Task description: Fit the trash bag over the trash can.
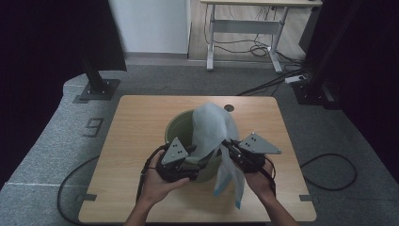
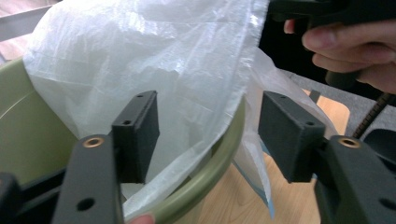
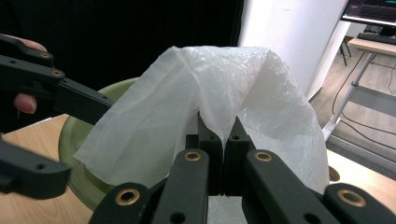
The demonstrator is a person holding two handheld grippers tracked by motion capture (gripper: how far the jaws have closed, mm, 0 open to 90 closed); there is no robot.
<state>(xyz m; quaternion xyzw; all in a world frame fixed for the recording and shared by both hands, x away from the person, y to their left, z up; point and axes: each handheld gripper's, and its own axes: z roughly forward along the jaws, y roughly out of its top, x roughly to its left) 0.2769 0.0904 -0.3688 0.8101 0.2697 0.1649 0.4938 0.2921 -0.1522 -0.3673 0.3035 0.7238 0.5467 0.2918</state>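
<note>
- R gripper (image 3: 223, 140), frame centre: jaws pinch white bag (image 3: 210, 98).
- L gripper (image 2: 210, 135), lower frame: jaws spread, straddling bag edge + green bin (image 2: 28, 135) rim.

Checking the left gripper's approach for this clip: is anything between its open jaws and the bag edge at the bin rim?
Nothing visible blocks it. The left gripper stands open, its jaws astride the green bin rim where the white bag drapes over it. The right gripper is shut on the bag, off to the side.
</note>
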